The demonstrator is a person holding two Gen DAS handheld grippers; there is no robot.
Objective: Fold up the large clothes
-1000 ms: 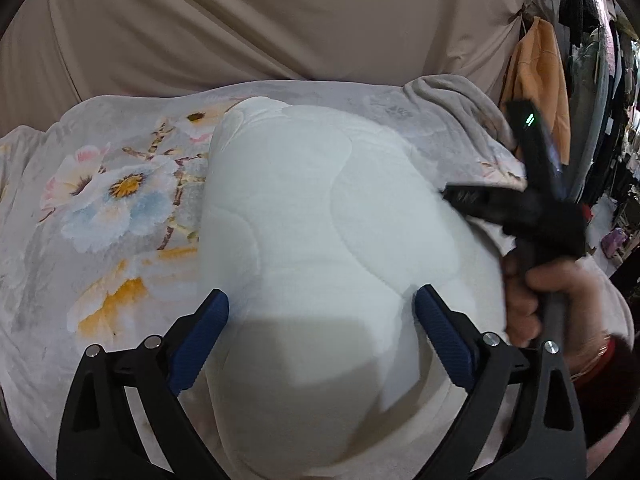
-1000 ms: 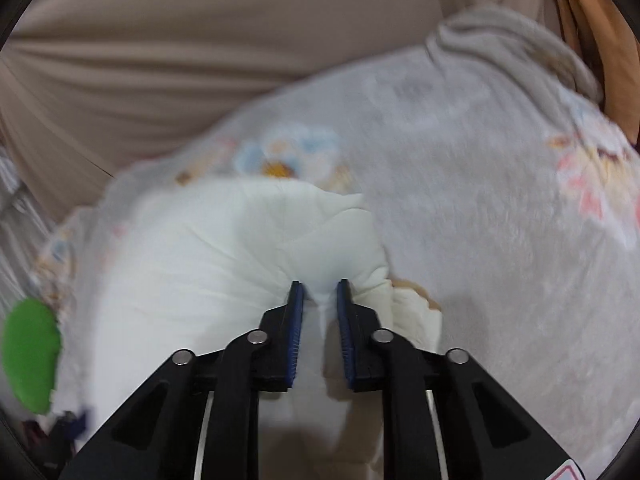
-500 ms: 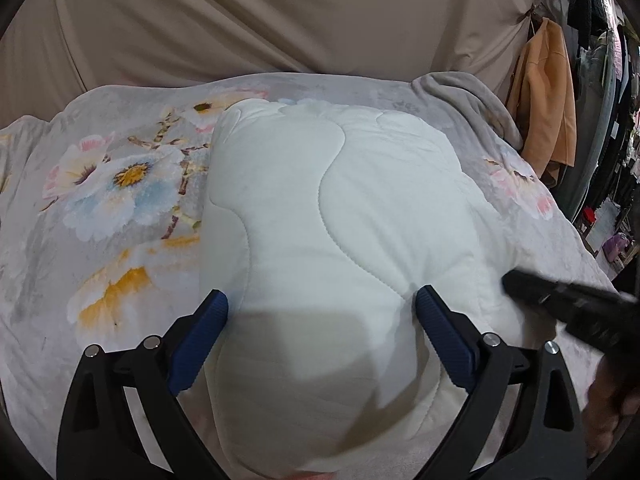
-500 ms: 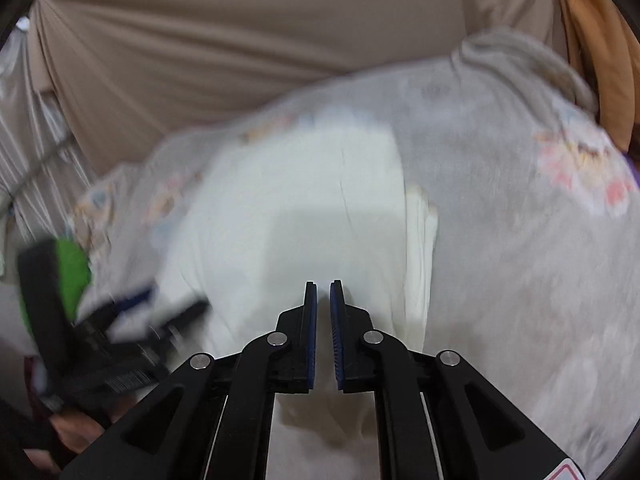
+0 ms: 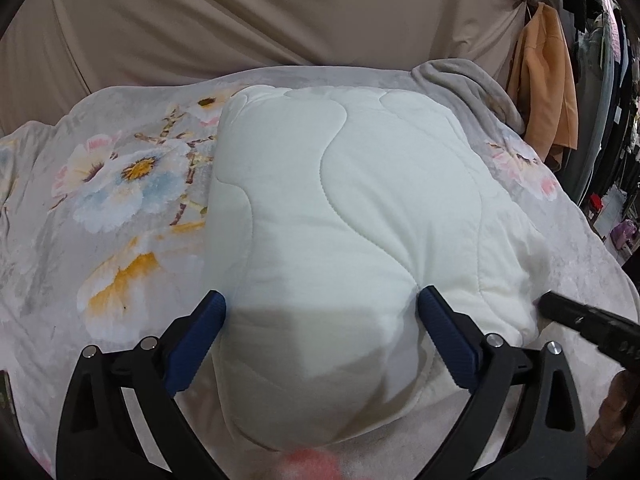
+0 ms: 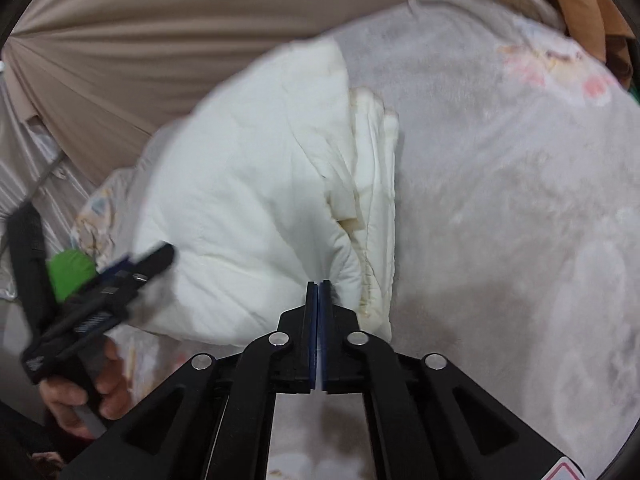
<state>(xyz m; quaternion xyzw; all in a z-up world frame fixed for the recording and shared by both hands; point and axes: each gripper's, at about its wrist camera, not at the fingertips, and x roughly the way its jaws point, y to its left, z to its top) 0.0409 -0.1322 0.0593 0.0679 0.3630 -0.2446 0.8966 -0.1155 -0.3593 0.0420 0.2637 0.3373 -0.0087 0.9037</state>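
Observation:
A white quilted garment lies folded into a thick stack on the floral grey blanket. My left gripper is open, its blue pads straddling the near end of the stack. In the right wrist view the same stack shows its layered edges on the right. My right gripper is shut and empty, just short of the stack's near corner. Its black tip also shows in the left wrist view, and the left gripper in the right wrist view.
A beige curtain hangs behind the bed. An orange garment and dark clothes hang at the right. The grey blanket spreads to the right of the stack.
My right gripper let go of the white garment, shut fully and drew back towards the near corner of the stack. The left gripper stayed open over the stack.

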